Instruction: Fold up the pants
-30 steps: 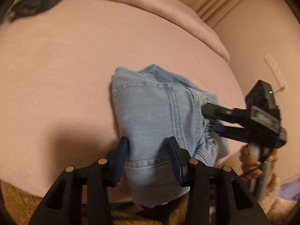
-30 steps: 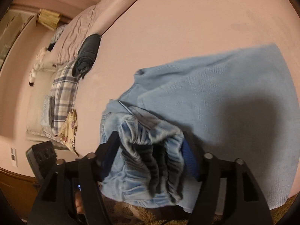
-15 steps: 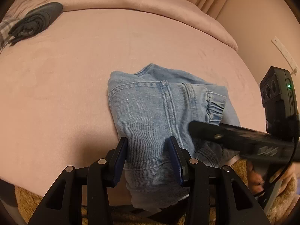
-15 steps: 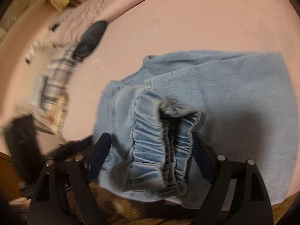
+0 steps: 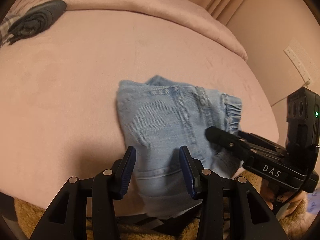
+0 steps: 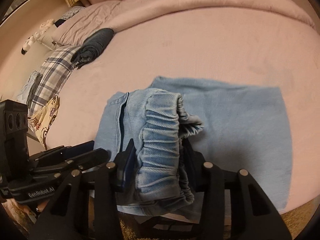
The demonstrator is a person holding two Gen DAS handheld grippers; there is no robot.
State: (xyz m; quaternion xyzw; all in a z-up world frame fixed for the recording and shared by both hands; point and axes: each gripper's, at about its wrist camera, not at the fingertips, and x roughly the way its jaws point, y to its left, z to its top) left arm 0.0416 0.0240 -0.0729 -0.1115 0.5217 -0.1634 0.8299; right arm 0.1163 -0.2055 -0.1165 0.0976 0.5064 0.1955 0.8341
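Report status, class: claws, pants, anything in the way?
Left claw gripping the pants near the bed edge. Right claw holds the bunched waistband. Nothing in the way.

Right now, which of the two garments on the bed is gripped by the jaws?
The light blue denim pants at the near bed edge; both grippers hold them. The dark rolled garment lies far off by the plaid pillow, untouched.
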